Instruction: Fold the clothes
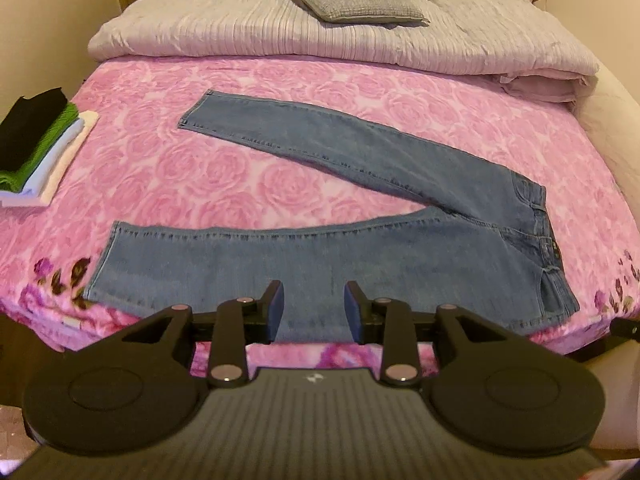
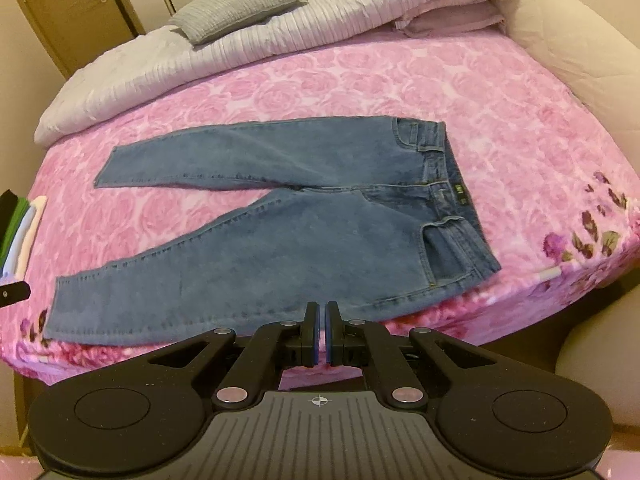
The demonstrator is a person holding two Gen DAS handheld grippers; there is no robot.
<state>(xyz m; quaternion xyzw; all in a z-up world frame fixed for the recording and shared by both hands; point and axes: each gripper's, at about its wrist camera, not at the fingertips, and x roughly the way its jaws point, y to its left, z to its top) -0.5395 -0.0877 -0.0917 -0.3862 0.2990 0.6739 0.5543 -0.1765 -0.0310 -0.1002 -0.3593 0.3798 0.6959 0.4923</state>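
Observation:
A pair of blue jeans [image 1: 360,240] lies flat on the pink rose-patterned bed cover [image 1: 200,168], legs spread in a V toward the left, waistband at the right. In the right wrist view the jeans [image 2: 300,232] show the waistband [image 2: 448,184] at the right. My left gripper [image 1: 314,300] hovers open over the near leg's front edge, nothing between its fingers. My right gripper [image 2: 322,320] is shut and empty, just above the near edge of the jeans below the hip.
A stack of folded clothes [image 1: 36,148], black, green, blue and white, sits at the bed's left edge, also seen as folded clothes [image 2: 20,232]. A rolled pale quilt [image 1: 320,36] and a grey pillow [image 1: 352,0] lie across the head of the bed. A wardrobe [image 2: 72,8] stands behind.

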